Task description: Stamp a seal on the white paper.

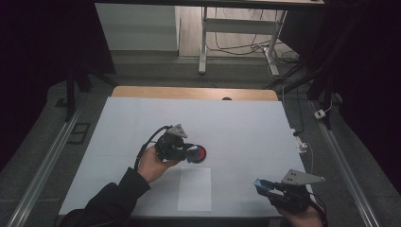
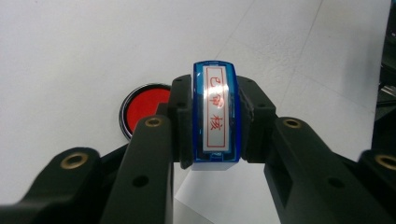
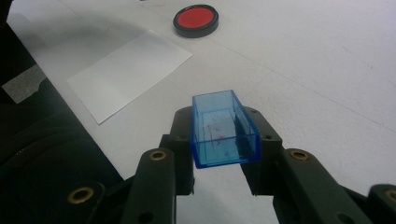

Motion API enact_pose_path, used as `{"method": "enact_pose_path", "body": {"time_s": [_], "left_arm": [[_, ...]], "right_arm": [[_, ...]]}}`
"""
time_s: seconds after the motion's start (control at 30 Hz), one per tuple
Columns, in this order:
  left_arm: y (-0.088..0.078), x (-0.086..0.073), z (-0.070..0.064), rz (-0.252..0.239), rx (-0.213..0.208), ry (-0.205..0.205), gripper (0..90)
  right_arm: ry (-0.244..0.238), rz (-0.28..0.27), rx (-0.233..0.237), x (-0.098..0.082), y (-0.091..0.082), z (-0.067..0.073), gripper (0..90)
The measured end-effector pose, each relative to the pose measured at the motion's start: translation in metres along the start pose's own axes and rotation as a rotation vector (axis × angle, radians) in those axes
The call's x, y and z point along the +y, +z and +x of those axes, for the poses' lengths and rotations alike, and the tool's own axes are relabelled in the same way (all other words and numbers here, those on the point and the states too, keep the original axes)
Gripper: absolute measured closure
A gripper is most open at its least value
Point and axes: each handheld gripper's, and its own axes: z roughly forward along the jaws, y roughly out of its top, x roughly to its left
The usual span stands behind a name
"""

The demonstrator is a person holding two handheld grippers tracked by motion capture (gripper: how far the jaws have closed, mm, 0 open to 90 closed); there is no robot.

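Gripping the blue stamp between its jaws, my left gripper sits near the middle of the white table, with the stamp's label of red characters facing the left gripper view. The round red ink pad lies on the table just beyond and beside the stamp; in the high view the stamp overlaps it, and I cannot tell whether they touch. My right gripper rests close to the table's near right corner, clamped on the stamp's clear blue cap, open side up, red smears inside. A white paper sheet lies flat at the near edge, between the two grippers and just nearer than the ink pad.
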Motion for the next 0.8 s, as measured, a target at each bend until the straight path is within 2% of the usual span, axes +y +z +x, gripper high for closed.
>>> {"method": "enact_pose_path", "body": {"time_s": [0.47,0.8], "left_arm": [[-0.008,-0.010,-0.015,-0.022,-0.017,0.043,70.3],[-0.011,-0.018,-0.022,-0.040,-0.022,0.039,70.3]], "right_arm": [[0.010,-0.012,0.002,0.000,0.000,-0.001,67.6],[-0.002,-0.002,-0.002,0.000,0.000,0.000,67.7]]}}
